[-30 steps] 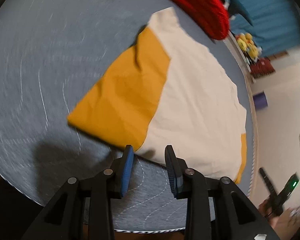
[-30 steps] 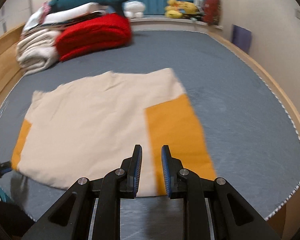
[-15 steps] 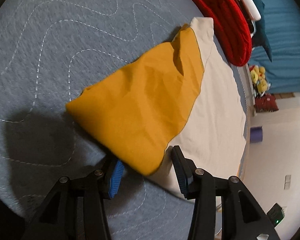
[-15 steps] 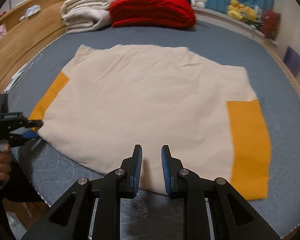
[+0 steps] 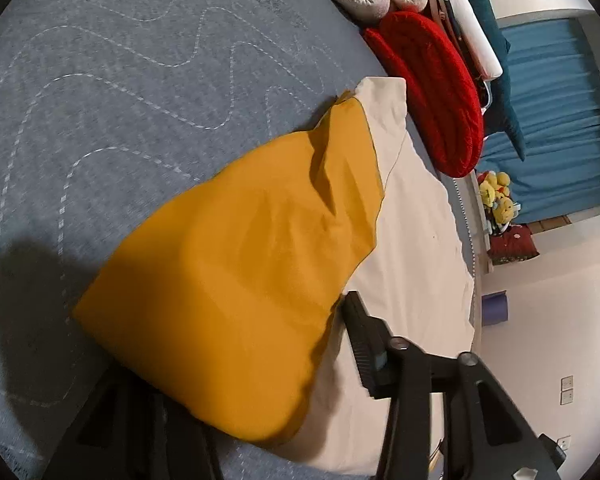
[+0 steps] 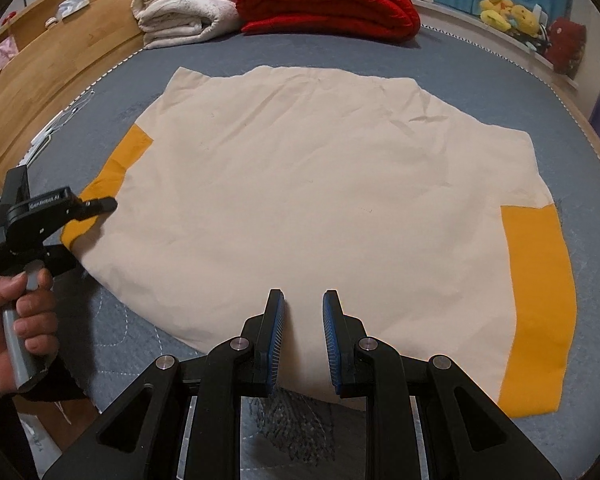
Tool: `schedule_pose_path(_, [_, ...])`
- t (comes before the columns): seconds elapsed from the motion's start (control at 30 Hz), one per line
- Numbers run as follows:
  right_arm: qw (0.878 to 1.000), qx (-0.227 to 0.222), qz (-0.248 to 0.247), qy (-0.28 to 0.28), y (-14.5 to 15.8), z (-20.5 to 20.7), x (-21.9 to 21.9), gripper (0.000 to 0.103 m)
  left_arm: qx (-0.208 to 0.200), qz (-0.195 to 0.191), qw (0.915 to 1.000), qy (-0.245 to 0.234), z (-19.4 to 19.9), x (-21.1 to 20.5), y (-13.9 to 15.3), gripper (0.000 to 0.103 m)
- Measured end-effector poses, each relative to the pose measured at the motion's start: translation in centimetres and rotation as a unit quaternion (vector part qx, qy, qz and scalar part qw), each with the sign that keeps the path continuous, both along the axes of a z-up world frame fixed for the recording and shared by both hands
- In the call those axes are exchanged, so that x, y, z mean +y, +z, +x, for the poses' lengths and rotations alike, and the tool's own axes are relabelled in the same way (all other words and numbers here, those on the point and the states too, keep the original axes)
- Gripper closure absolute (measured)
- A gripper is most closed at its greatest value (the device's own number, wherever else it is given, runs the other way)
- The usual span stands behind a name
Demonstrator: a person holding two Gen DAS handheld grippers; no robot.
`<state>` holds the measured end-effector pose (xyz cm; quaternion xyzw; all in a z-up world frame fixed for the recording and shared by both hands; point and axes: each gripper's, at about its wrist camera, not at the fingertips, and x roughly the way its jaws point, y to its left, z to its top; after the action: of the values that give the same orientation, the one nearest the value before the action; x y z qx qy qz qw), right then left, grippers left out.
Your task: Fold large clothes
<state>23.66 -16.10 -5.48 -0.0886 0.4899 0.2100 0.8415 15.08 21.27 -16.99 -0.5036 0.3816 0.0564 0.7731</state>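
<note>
A large cream shirt point(image 6: 320, 200) with orange sleeves lies spread flat on a grey quilted bed point(image 6: 480, 64). In the left wrist view the near orange sleeve point(image 5: 236, 280) fills the middle and drapes over my left gripper's point(image 5: 240, 364) lower finger, with the other finger point(image 5: 364, 340) above the cloth; the jaws straddle the sleeve's edge and stand apart. The right wrist view shows that gripper point(image 6: 82, 210) at the left sleeve point(image 6: 116, 168). My right gripper point(image 6: 302, 332) is open and empty over the shirt's near hem. The other orange sleeve point(image 6: 540, 300) lies at the right.
A folded red blanket point(image 6: 328, 0) and a stack of cream towels point(image 6: 188, 4) sit at the far end of the bed. A wooden bed frame point(image 6: 52, 80) runs along the left. Yellow plush toys point(image 6: 508, 14) and a blue curtain point(image 5: 560, 120) are behind.
My left gripper has closed in on the orange sleeve until the cloth lies between its fingers. My right gripper has swung left from the right sleeve to the middle of the hem.
</note>
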Motion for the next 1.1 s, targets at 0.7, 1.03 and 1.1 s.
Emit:
schedule_pose_path(0.7, [0.987,-0.016,0.11,0.12,2.9,-2.8,8.1,0.082,0.003,0.269,0.9557,-0.12,-6.4,3.0,18.4,0.093])
schedule_pose_path(1.03, [0.981,0.091,0.032,0.166,-4.3,-3.1,13.3,0.082,-0.003,0.327,0.9335,-0.147,-6.1,-0.6,15.9,0.093])
schedule_pose_path(1.1, [0.983,0.079,0.027,0.165,-3.8,-2.8,13.1,0.082,-0.017,0.347,0.924,-0.161,-5.8,-2.1,16.5,0.093])
